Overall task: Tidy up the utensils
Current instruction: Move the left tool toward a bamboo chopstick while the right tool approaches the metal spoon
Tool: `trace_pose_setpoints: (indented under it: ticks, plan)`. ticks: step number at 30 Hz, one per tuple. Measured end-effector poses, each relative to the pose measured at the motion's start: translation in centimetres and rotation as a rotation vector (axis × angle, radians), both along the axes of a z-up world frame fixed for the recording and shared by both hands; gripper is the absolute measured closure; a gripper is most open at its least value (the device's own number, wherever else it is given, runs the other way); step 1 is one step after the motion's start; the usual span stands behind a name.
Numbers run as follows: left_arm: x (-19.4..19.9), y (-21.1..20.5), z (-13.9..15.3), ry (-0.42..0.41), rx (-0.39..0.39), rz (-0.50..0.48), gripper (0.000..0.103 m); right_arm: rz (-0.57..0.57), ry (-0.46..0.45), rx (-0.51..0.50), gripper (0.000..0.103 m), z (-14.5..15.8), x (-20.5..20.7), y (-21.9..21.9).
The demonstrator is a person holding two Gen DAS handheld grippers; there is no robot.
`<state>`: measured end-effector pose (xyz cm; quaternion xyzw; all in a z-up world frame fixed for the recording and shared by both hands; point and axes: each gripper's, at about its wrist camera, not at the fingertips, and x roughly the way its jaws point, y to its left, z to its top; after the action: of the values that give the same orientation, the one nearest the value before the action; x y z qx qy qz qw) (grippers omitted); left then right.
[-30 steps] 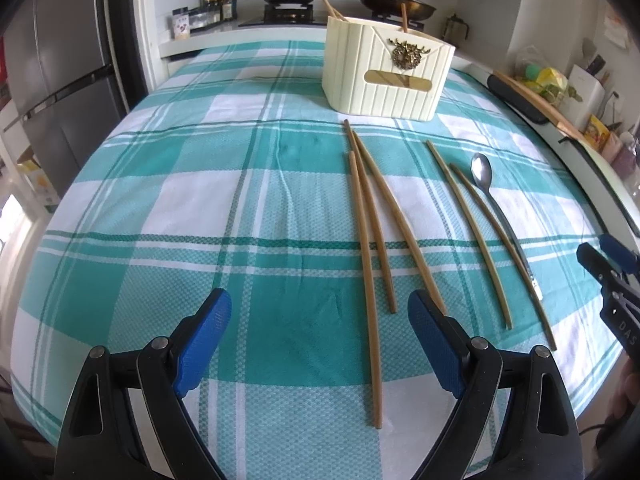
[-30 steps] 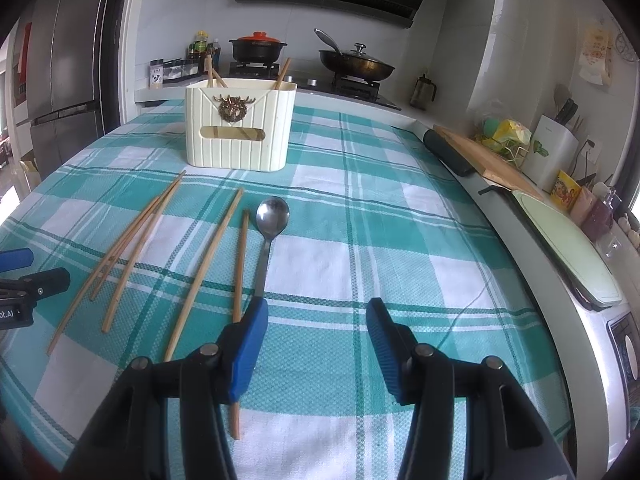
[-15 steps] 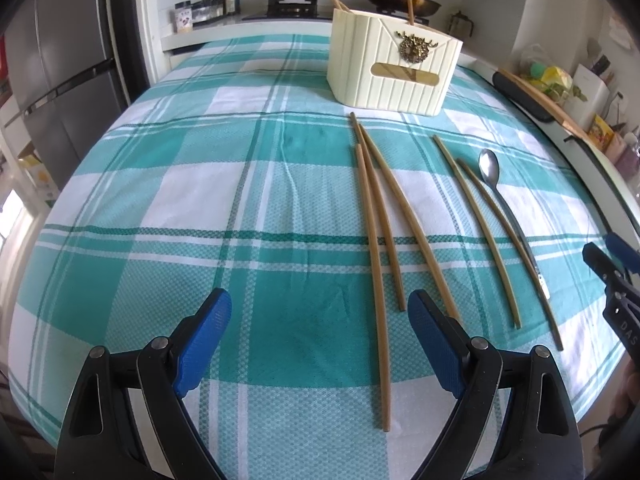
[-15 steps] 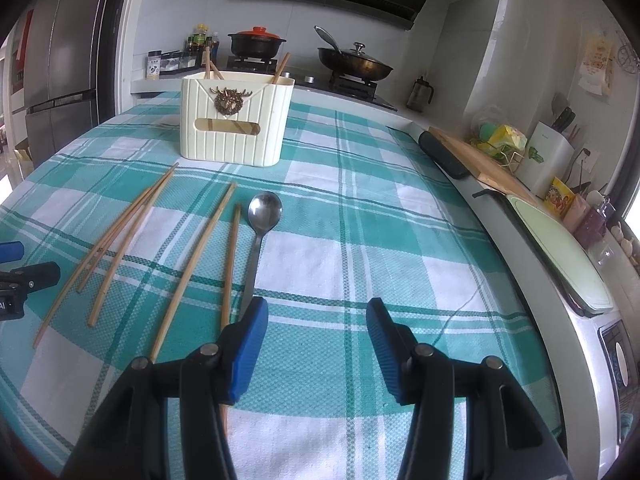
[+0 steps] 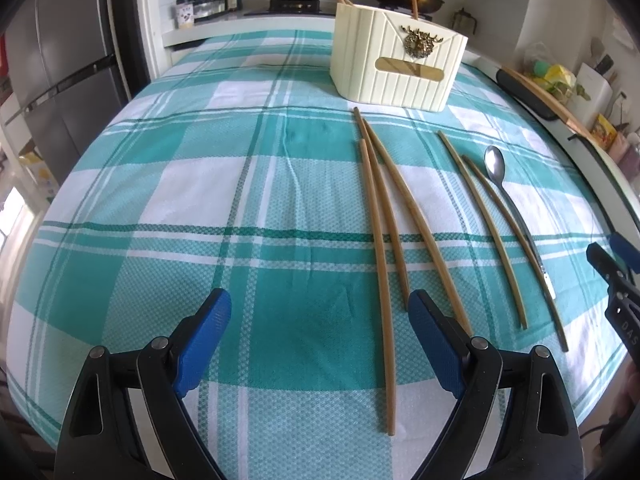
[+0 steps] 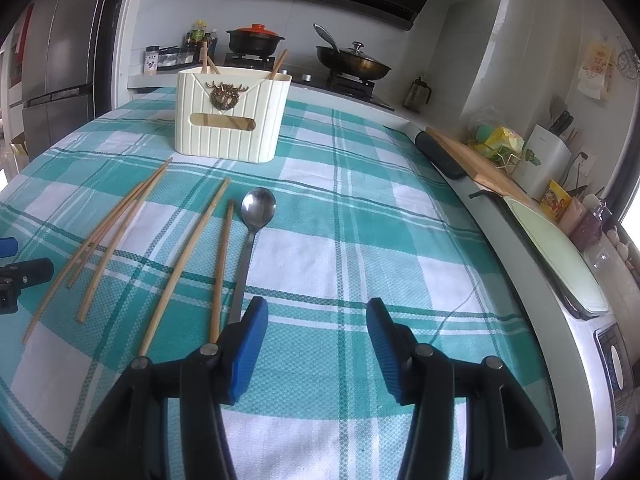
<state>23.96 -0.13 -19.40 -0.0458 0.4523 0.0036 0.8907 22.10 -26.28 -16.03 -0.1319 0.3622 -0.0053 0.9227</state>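
Several wooden chopsticks [image 5: 378,240] [image 6: 180,264] lie loose on the teal checked tablecloth, with a metal spoon [image 5: 516,216] [image 6: 252,240] to their right. A cream utensil holder [image 5: 396,64] [image 6: 230,116] stands behind them with a few chopsticks sticking out of it. My left gripper [image 5: 320,344] is open and empty, hovering over the near ends of the left chopsticks. My right gripper [image 6: 316,344] is open and empty, just right of the spoon's handle end.
The tablecloth [image 6: 360,240] covers the whole table. A counter edge with a cutting board [image 6: 480,160] and a tray [image 6: 560,264] runs along the right. A stove with a pot [image 6: 256,40] and a pan [image 6: 352,62] is behind. A fridge [image 5: 60,80] stands at left.
Both grippers have moved forward and lower toward the utensils; the holder and chopsticks look closer. Both stay open. Nothing on the table has moved.
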Motion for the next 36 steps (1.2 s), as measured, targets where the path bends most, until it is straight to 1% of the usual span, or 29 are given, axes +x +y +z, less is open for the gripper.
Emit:
trace_pose_setpoints:
  ticks: [6,9,13,15,19,25,31,34,36]
  plan:
    - [0.4,0.2,-0.3,0.012,-0.007,0.001,0.012,-0.007,0.001,0.019,0.051,-0.2,0.1,-0.5]
    - [1.3,0.7,-0.3,0.016,-0.023,0.005,0.012,-0.016,0.006,0.055,0.051,-0.3,0.2,-1.1]
    - [3.1,0.9,0.0,0.023,-0.037,-0.032,0.012,-0.018,0.010,0.126,0.051,-0.1,0.7,-1.7]
    - [4.3,0.4,0.0,0.028,-0.021,-0.059,0.012,-0.015,0.023,0.159,0.051,-0.1,1.1,-1.8]
    - [6.1,-0.5,-0.3,0.029,0.024,-0.078,0.012,-0.009,0.051,0.216,0.051,-0.4,1.7,-2.1]
    - [8.2,-0.8,-1.4,0.049,0.056,-0.065,0.012,-0.020,0.061,0.220,0.051,-0.7,1.8,-2.3]
    - [8.8,-0.2,-1.5,0.050,0.067,-0.034,0.012,-0.012,0.040,0.229,0.051,-0.1,2.1,-2.5]
    - [9.1,-0.6,-1.8,0.045,0.097,-0.039,0.011,0.010,0.056,0.241,0.051,-0.2,2.9,-2.3]
    - [9.4,-0.7,-1.7,0.050,0.099,-0.040,0.011,0.033,0.080,0.262,0.051,-0.5,3.8,-2.0]
